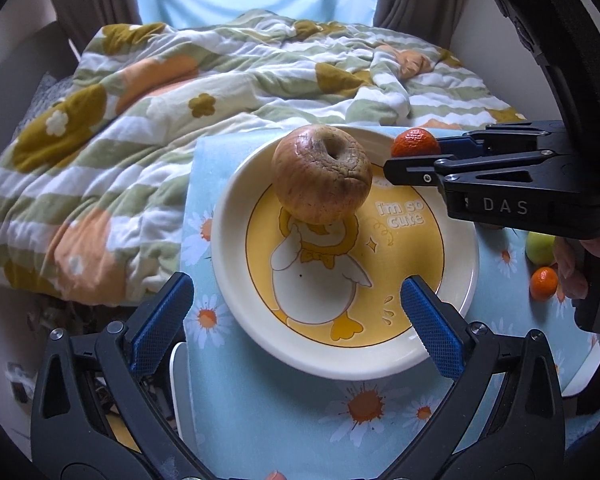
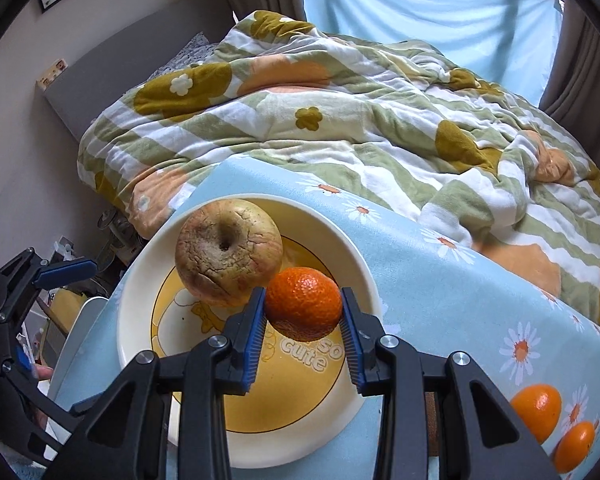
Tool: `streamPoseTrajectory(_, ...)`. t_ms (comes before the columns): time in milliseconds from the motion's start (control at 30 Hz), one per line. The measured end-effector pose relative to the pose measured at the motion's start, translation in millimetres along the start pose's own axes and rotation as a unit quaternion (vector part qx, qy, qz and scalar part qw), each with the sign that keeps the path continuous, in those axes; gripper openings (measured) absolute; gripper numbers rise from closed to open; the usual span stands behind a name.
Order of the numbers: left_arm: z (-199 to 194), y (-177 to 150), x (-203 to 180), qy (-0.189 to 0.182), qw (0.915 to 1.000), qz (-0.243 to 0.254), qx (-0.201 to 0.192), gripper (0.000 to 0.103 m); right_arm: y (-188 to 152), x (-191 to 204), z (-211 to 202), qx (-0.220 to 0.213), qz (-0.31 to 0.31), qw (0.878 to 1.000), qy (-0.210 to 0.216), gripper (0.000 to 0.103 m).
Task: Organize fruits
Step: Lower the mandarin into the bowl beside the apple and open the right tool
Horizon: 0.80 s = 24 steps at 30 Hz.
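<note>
1. Blue-padded fingers of the right gripper (image 2: 303,334) fill the bottom of the right wrist view, pinching a mandarin (image 2: 303,303) from both sides above the plate (image 2: 360,280); whether the fruit touches the plate beneath cannot be told.
2. In the left wrist view that mandarin (image 1: 416,143) is half hidden behind the right gripper (image 1: 414,160), just past the plate's far right rim.
3. Spread wide and holding nothing, the left gripper (image 1: 296,320) hangs over the plate's near edge (image 1: 260,344).
4. A wrinkled apple (image 1: 322,174) sits on the plate's far side, covering the head of the printed duck.
5. Near the tablecloth's (image 2: 440,292) right edge lie two more mandarins (image 2: 538,410), the nearer one (image 2: 574,446) partly cut off by the lens rim.
6. A green fruit (image 1: 540,248) at the right is mostly hidden by the gripper body; its kind is unclear.
7. Beyond the far edge lies a rumpled flowered blanket (image 1: 180,100).
</note>
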<state>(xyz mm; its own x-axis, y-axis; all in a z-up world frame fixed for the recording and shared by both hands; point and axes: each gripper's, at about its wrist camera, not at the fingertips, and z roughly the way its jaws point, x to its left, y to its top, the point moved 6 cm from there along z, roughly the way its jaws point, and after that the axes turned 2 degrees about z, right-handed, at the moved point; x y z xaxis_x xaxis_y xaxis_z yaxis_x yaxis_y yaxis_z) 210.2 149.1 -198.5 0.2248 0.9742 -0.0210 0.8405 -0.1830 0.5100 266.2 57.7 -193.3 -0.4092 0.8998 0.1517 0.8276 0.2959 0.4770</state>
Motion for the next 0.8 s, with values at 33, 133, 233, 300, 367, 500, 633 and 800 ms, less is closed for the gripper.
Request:
streamPoseTrajectory(33, 0.8, -1.6, 0.1, 0.000, 1.0000, -0.002, 0.002, 0.103, 0.0, -0.6, 2.0, -0.001, 0.000, 1.000, 0.001, 0.033)
streamPoseTrajectory(133, 3.1, -6.9, -0.4, -0.001, 0.9999, -0.007, 0.007, 0.103, -0.4, -0.1, 7.7, 0.004, -0.003, 1.000, 0.008, 0.033)
streamPoseTrajectory(233, 3.4, -10.7, -0.9, -0.003, 0.9999, -0.010, 0.013, 0.103, -2.9, -1.5, 10.8, 0.008, -0.007, 1.000, -0.002, 0.044)
streamPoseTrajectory(300, 1.8, -11.9, -1.0, -0.001, 0.9998, -0.009, 0.015, 0.103, -4.1, -2.7, 7.0, 0.002, -0.002, 1.000, 0.003, 0.067)
streamPoseTrajectory(367, -0.9, -13.2, -0.3, 0.001, 0.9998, -0.012, 0.016, 0.103, -4.8, -3.5, 1.0, -0.009, 0.006, 1.000, 0.010, 0.095)
streamPoseTrajectory(500, -4.6, -16.2, 1.1, -0.007, 0.9995, -0.023, 0.019, 0.103, -6.8, -4.9, -8.9, -0.021, 0.012, 1.000, 0.004, 0.102)
streamPoseTrajectory(633, -9.7, -17.5, 1.5, -0.005, 0.9996, -0.017, 0.023, 0.103, -9.1, -4.9, -16.8, -0.022, 0.020, 1.000, -0.005, 0.102)
streamPoseTrajectory(800, -26.4, -13.4, -0.9, -0.007, 0.9999, -0.001, 0.011, 0.103, -10.3, -0.9, -34.9, -0.029, 0.030, 0.999, -0.011, 0.102)
